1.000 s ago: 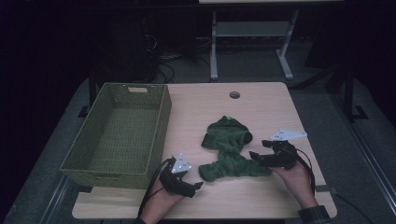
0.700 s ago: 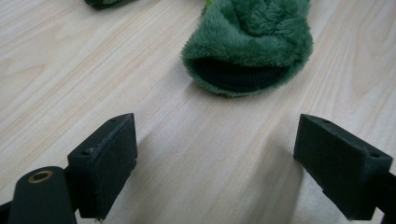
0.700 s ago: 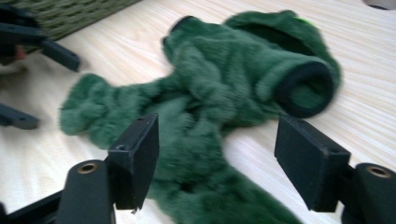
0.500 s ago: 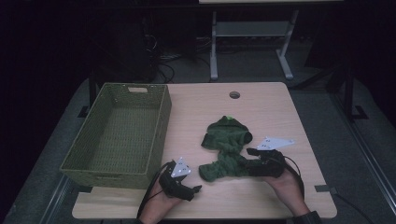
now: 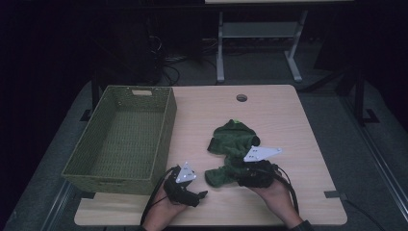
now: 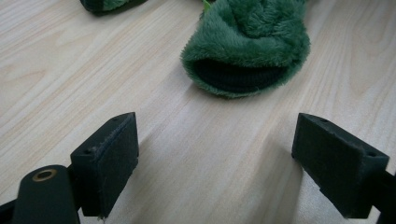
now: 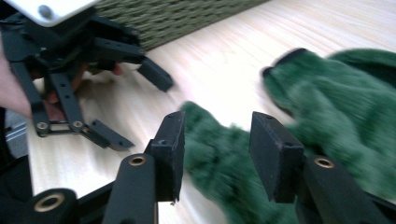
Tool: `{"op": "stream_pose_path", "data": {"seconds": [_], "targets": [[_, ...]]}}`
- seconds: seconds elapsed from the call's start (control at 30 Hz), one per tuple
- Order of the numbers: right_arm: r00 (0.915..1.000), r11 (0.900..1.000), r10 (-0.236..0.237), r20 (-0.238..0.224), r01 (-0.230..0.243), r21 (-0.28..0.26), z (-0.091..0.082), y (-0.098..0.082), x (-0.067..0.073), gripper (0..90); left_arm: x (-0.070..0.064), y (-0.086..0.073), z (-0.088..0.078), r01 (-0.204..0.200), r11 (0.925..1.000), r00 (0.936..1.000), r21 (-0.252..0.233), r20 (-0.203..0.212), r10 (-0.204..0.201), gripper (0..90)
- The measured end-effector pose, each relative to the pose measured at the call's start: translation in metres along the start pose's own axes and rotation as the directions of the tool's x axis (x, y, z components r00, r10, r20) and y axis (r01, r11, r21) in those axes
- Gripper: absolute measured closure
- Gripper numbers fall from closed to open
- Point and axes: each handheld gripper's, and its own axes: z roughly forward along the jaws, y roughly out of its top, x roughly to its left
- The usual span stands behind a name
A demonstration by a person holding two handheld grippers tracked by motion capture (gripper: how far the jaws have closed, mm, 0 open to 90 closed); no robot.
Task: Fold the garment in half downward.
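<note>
Closing on the green plush garment (image 5: pixel 231 154) beside the basket (image 5: pixel 120 139), the right tool (image 7: pixel 217 154) has just been narrowing around fabric, not yet pinching; the left tool (image 6: pixel 215 158) waits spread on the desk (image 5: pixel 288 120). Next: a firm pinch, then a lift.

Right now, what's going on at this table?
A person works a green plush garment on the wooden table with two handheld grippers. The right gripper has just been closing, fabric between its fingers but not yet clamped. The left gripper waits open, facing a cuff. A woven basket sits left.

2 green fleece garments (image 5: pixel 234 140) (image 5: pixel 219 175), 1 woven basket (image 5: pixel 126 92), 2 claws (image 5: pixel 203 194) (image 5: pixel 239 169)
</note>
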Motion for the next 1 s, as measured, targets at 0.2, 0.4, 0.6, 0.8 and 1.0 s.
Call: {"op": "stream_pose_path", "data": {"seconds": [0.2, 0.4, 0.6, 0.8, 1.0], "targets": [[0.9978, 0.998, -0.056, -0.034, 0.057, 0.015, 0.013, 0.004, 0.018, 63.6, -0.001, -0.001, -0.001, -0.011, 0.9999, 0.9998, -0.001, 0.017, 0.011, 14.1], [0.9932, 0.994, -0.087, -0.077, 0.092, 0.054, 0.033, 0.007, 0.033, 74.0, -0.003, -0.003, -0.003, -0.036, 0.9994, 0.9984, -0.002, 0.043, 0.036, 14.1], [0.9865, 0.98, -0.147, -0.072, 0.155, 0.122, 0.055, 0.002, 0.044, 74.6, -0.002, -0.003, -0.003, -0.046, 0.9989, 0.9978, -0.003, 0.048, 0.046, 14.2], [0.9832, 0.968, -0.182, -0.015, 0.182, 0.173, 0.065, -0.007, 0.04, 70.7, -0.002, -0.003, -0.003, -0.051, 0.9987, 0.9975, 0.0, 0.048, 0.051, 14.2], [0.9756, 0.962, -0.218, 0.022, 0.212, 0.171, 0.071, -0.013, 0.042, 77.5, -0.002, -0.003, -0.003, -0.047, 0.9989, 0.9977, -0.003, 0.049, 0.047, 14.1]]}}
